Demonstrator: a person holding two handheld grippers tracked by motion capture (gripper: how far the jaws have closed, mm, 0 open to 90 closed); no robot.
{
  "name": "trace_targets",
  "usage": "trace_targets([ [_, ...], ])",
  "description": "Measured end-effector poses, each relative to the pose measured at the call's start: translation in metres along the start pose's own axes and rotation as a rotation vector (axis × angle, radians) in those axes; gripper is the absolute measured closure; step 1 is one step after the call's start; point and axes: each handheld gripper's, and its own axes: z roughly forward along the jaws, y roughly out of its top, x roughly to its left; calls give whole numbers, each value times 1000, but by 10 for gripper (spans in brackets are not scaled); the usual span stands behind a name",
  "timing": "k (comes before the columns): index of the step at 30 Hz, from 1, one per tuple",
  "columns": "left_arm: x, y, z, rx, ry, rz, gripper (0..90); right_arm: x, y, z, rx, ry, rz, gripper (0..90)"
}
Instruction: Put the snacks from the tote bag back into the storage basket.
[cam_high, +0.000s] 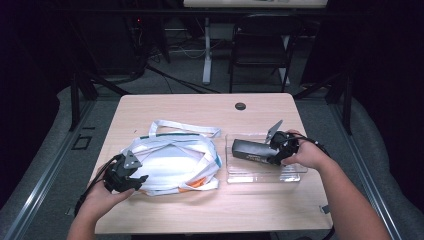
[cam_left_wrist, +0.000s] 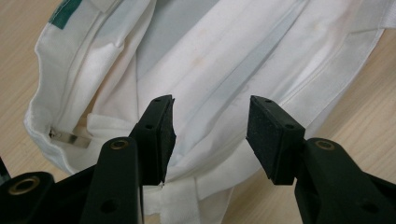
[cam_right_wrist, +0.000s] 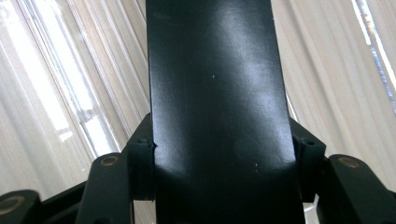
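One soft white cloth bag (cam_high: 172, 162), left; left gripper (cam_left_wrist: 210, 135) gaping over it. One smooth black box (cam_right_wrist: 217, 107), probably cardboard, clamped by right gripper (cam_high: 272, 150) above one clear ribbed tray (cam_high: 250, 172).

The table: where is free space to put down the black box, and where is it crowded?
Bare table lies along the far edge, between the white bag and the cable hole, and along the near edge below the clear tray. The middle is crowded: bag and tray sit nearly side by side, with the black box in the right gripper.
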Motion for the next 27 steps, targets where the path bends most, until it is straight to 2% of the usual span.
trace_targets([
  [5,2,-3,-1,2,4,-9,511,-1,0,2,-1,6,-6,416],
  [7,2,-3,-1,2,4,-12,511,-1,1,4,-17,9,5,416],
  [10,2,-4,-1,1,4,-14,511,-1,2,4,-7,12,-4,416],
  [12,2,-5,-1,3,4,-14,511,0,3,6,-22,14,3,416],
  [13,3,-5,-1,5,5,-12,511,0,4,6,-8,12,-7,416],
  [14,2,-5,-1,6,7,-12,511,1,4,8,-26,15,4,415],
  [15,2,-5,-1,6,7,-12,511,0,5,8,-10,11,-11,415],
  [24,0,-5,1,13,8,1,511,0,6,13,-15,28,-5,410],
  [27,-1,-5,1,12,10,2,511,-1,8,13,7,26,-17,406],
])
